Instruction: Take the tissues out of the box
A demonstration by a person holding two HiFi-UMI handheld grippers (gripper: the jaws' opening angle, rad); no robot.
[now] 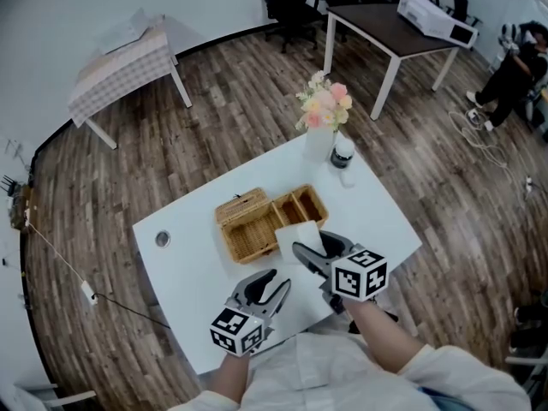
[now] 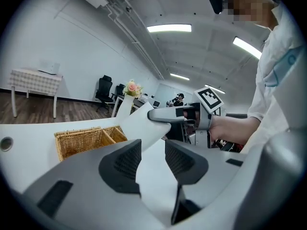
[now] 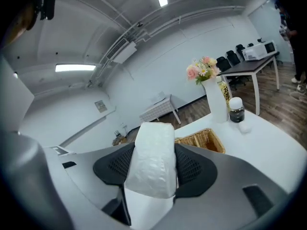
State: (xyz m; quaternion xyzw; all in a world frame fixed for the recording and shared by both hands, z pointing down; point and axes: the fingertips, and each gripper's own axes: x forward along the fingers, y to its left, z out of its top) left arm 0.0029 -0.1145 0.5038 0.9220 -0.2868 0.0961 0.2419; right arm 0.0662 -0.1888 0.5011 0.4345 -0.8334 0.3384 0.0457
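An open wicker box [image 1: 250,228] with its lid folded back sits in the middle of the white table [image 1: 184,302]. My right gripper [image 1: 313,245] is shut on a white tissue pack [image 1: 300,237] and holds it just above the box's near edge. In the right gripper view the pack [image 3: 154,143] fills the gap between the pads. My left gripper [image 1: 276,280] hovers close in front of it. In the left gripper view a white tissue sheet [image 2: 140,123] hangs from the right gripper [image 2: 163,114] down between my left gripper's [image 2: 153,153] jaws. Those pads stand apart and do not pinch it.
A vase of pink flowers [image 1: 324,114] and a dark-capped bottle [image 1: 342,154] stand at the table's far corner. A round cable hole [image 1: 162,239] is at the left. Beyond are a checked-cloth table [image 1: 120,71], a dark desk [image 1: 390,28] and a person [image 1: 514,71].
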